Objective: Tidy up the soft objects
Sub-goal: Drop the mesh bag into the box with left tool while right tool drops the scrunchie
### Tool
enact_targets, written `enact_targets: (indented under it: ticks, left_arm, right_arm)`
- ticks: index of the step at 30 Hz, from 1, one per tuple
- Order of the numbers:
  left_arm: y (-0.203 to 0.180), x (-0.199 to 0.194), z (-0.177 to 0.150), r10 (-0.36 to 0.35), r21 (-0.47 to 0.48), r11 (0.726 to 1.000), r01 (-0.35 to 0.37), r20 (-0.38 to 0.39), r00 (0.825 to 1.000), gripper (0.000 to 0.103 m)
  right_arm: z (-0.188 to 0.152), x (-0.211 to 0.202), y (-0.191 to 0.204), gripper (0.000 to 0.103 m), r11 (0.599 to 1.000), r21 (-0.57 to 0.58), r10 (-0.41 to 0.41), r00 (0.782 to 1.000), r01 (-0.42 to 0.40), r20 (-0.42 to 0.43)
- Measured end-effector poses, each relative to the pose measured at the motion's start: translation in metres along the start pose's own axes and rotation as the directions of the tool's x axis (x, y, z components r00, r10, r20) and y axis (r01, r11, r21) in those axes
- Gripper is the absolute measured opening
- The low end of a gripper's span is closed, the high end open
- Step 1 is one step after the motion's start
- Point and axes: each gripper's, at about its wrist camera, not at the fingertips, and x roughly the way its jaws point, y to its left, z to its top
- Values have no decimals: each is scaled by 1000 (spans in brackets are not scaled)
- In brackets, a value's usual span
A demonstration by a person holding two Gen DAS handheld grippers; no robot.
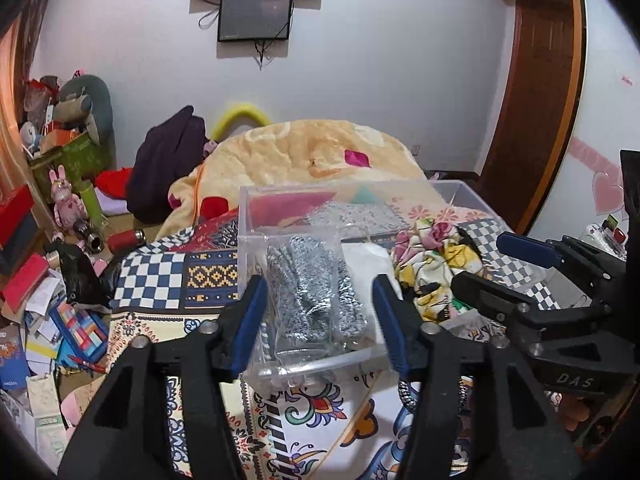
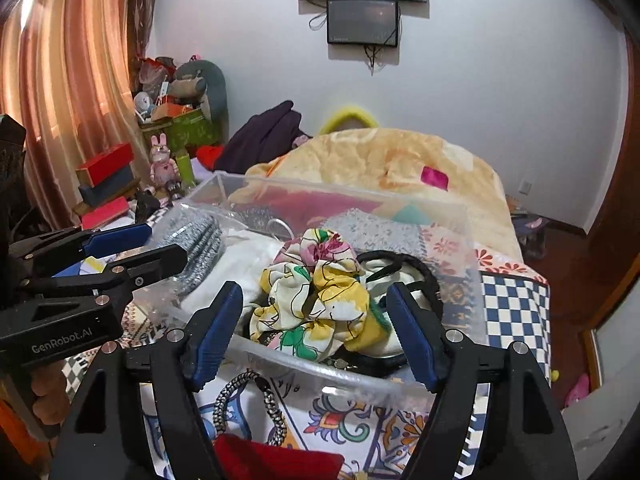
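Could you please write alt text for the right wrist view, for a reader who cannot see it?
The open right tool hovers over a floral scrunchie lying in a clear plastic box on a patterned bedspread. The left tool reaches in from the left.

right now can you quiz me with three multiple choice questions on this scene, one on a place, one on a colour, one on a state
1. Where is the floral scrunchie?
A. inside the clear plastic bin
B. on the floor
C. hanging on the wall

2. What colour is the cloth item lying in front of the bin?
A. green
B. red
C. white

3. How do the right gripper jaws stand?
A. shut on the scrunchie
B. shut and empty
C. open

Answers:
1 A, it sits behind the bin's near wall beside the grey gloves.
2 B, a red fold shows at the bottom of the right wrist view.
3 C, the blue pads stand apart on either side of the scrunchie.
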Motion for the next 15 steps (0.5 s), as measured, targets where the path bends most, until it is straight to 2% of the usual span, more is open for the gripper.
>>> enact_targets:
  ticks: [2,4,6,9,15]
  left_arm:
    - [-1,-8,0,6,1,1000,-6,18,1000,67]
    - [-2,-14,1,10,6,1000,-10,30,1000,68]
    - [-4,-22,-1,12,13,1000,-12,38,999,70]
    - [-5,-33,-5,9,23,1000,-10,49,999,81]
    - [-10,-43,-21,3,53,999,-4,21,1000,87]
  right_arm:
    - [1,-7,-1,72,1000,13,6,1000,-7,16]
    - [0,-13,-1,73,1000,18,9,1000,-10,30]
    - [-1,-23,1,79,1000,18,9,999,-9,52]
    - [-6,-35,5,84,1000,20,5,996,-7,84]
    - [-25,-42,9,84,999,9,37,998,-37,48]
